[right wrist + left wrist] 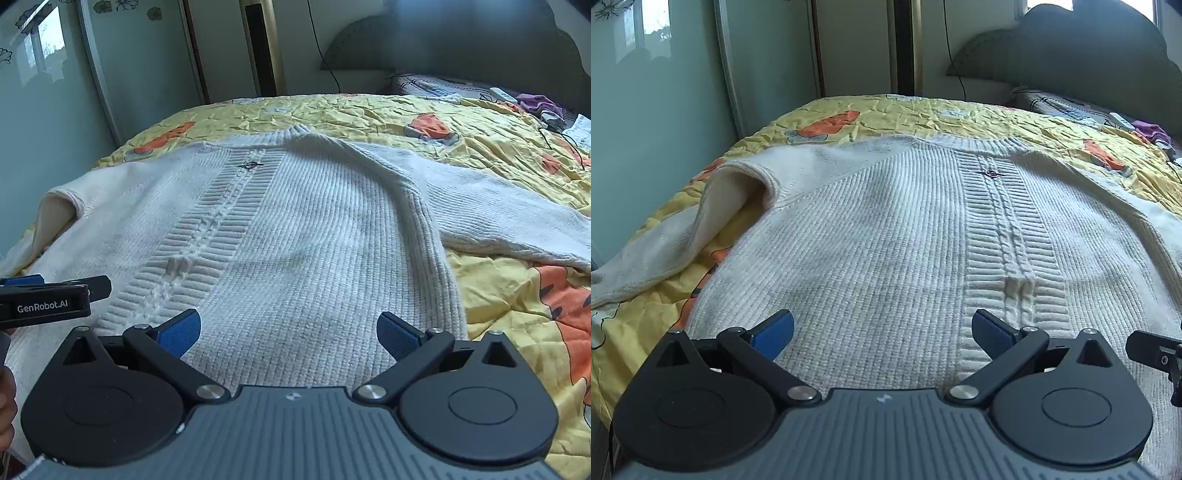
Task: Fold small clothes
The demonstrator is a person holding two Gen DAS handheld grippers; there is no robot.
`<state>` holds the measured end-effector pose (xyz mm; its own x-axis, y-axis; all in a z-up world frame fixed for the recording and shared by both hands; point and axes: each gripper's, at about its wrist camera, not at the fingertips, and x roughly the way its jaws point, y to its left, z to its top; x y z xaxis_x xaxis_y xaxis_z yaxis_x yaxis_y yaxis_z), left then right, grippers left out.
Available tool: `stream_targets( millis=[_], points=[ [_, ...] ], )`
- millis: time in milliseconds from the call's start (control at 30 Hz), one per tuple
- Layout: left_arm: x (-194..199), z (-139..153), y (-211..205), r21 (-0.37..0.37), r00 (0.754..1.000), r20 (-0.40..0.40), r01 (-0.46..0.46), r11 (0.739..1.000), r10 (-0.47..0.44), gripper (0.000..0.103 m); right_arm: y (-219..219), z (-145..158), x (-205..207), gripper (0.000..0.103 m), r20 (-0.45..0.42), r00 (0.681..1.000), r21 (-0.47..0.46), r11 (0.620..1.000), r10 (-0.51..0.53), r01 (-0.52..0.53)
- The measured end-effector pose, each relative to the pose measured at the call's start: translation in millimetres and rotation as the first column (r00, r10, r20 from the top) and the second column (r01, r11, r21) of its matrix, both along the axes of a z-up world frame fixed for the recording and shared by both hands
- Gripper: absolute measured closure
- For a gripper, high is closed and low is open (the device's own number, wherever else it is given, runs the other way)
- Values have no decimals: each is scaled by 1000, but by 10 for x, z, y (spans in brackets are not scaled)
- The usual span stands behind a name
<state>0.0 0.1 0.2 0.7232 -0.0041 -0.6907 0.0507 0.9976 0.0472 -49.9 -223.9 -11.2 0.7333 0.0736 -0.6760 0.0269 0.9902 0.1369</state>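
A white knit sweater (886, 229) lies flat on the bed, neckline at the far end, a cable rib with a small dark button (991, 173) down its middle. Its left sleeve (676, 236) hangs towards the bed's left edge. In the right wrist view the sweater (303, 236) fills the middle and its right sleeve (509, 218) stretches to the right. My left gripper (882, 332) is open and empty over the hem, left of the rib. My right gripper (288, 332) is open and empty over the hem, right of the rib. The left gripper (55, 295) shows at that view's left edge.
The bed has a crumpled yellow quilt (923, 114) with orange prints. A grey headboard (1071, 66) and pillow stand at the far right, with a purple cloth (535, 101) and a remote near them. Glass wardrobe doors (665, 92) run along the left.
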Motion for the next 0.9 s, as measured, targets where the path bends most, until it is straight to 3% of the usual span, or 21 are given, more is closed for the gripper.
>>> stream_targets(
  millis=[900],
  points=[
    [-7, -2, -30, 28, 1000, 18, 3, 1000, -4, 0, -42, -50, -1, 0, -7, 1000, 29, 1000, -10, 10]
  ],
)
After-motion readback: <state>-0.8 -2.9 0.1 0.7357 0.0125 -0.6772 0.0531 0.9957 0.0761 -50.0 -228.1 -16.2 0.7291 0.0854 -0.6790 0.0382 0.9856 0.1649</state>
